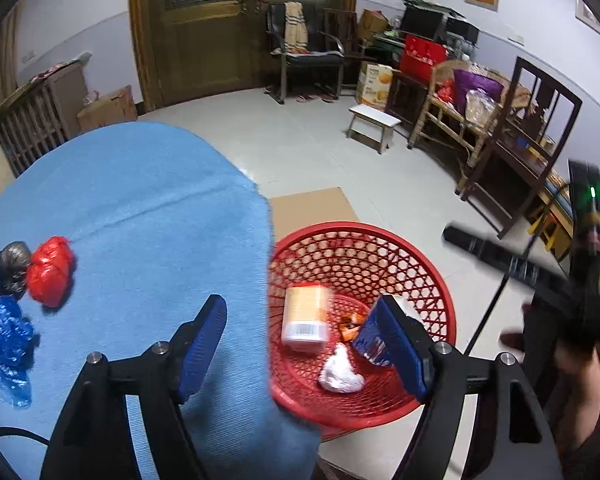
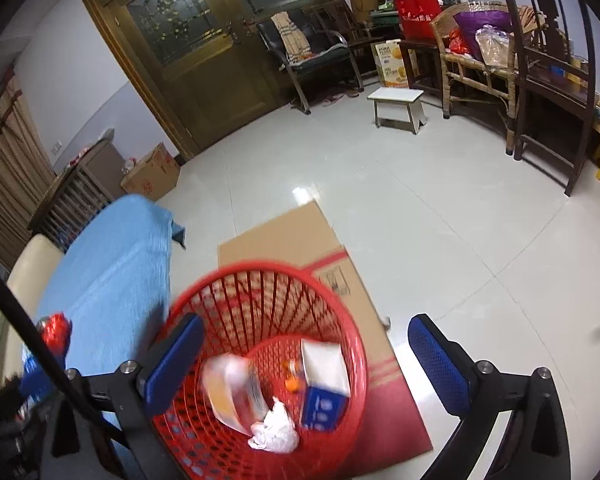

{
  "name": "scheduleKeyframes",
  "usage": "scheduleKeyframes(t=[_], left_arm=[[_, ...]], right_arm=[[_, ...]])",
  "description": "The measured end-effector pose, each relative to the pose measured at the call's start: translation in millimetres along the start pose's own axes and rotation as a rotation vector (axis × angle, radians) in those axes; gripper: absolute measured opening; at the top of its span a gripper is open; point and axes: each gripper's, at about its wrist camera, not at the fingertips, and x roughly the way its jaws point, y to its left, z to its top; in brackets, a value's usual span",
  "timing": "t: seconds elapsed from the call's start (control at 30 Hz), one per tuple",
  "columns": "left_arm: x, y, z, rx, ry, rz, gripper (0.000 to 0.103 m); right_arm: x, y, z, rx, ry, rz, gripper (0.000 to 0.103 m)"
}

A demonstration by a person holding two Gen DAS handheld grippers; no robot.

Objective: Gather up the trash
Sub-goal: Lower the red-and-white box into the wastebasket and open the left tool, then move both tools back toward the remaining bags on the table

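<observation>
A red mesh basket (image 1: 380,236) (image 2: 260,270) stands on the floor beside the blue-clothed table (image 1: 140,200) (image 2: 112,264). Inside it lie a blurred orange-and-white container (image 1: 304,316) (image 2: 228,392), a crumpled white tissue (image 1: 340,372) (image 2: 274,432), a blue-and-white carton (image 1: 370,344) (image 2: 324,384) and an orange wrapper (image 1: 348,326). My left gripper (image 1: 300,304) is open over the table's edge and the basket, holding nothing. My right gripper (image 2: 304,322) is wide open above the basket, also holding nothing. On the table lie a red crumpled bag (image 1: 50,270), a blue plastic bag (image 1: 8,340) and a dark wad (image 1: 14,264).
A flat cardboard sheet (image 2: 284,232) lies under the basket. A white stool (image 2: 398,108), a dark wooden chair (image 2: 552,80) and a wicker bench (image 2: 476,60) stand across the tiled floor. A cream chair back (image 2: 4,320) is by the table. A person's forearm (image 1: 580,384) is at the right.
</observation>
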Motion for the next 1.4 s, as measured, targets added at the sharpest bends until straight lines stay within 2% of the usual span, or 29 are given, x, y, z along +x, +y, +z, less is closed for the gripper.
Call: scheduleKeyframes(t=[0.1, 0.3, 0.57, 0.77, 0.87, 1.0, 1.13, 1.3, 1.4], left_arm=[[-13.8, 18.2, -4.3, -0.035, -0.031, 0.022, 0.077], [-54.2, 82.0, -21.3, -0.176, -0.118, 0.135, 0.078], [-94.7, 172.6, -64.5, -0.379, -0.159, 0.329, 0.079], [-117.3, 229.7, -110.8, -0.536, -0.148, 0.432, 0.079], [-123.4, 248.2, -128.9, -0.587, -0.146, 0.466, 0.079], [-127.6, 267.6, -147.0, -0.648, -0.151, 0.476, 0.079], [-129.9, 271.3, -153.6, -0.664, -0.157, 0.464, 0.079], [-134.6, 268.1, -161.4, -0.642, -0.158, 0.442, 0.079], [-135.6, 269.3, -165.6, -0.653, -0.158, 0.421, 0.079]], right_arm=[[4.5, -0.3, 22.7, 0.008, -0.05, 0.02, 0.103], [32.4, -12.2, 68.3, 0.065, -0.123, 0.01, 0.103], [121.6, 3.0, 111.2, 0.04, -0.009, 0.01, 0.103], [167.6, 22.0, 114.7, 0.032, 0.03, -0.019, 0.103], [173.8, 26.2, 107.1, -0.004, 0.041, -0.06, 0.103], [169.6, 23.1, 96.7, -0.002, 0.057, -0.068, 0.103], [152.3, 16.9, 79.1, 0.029, 0.048, -0.061, 0.103], [140.5, 13.5, 67.8, -0.014, 0.043, -0.144, 0.103], [119.4, 20.9, 75.2, -0.046, -0.015, -0.187, 0.103]])
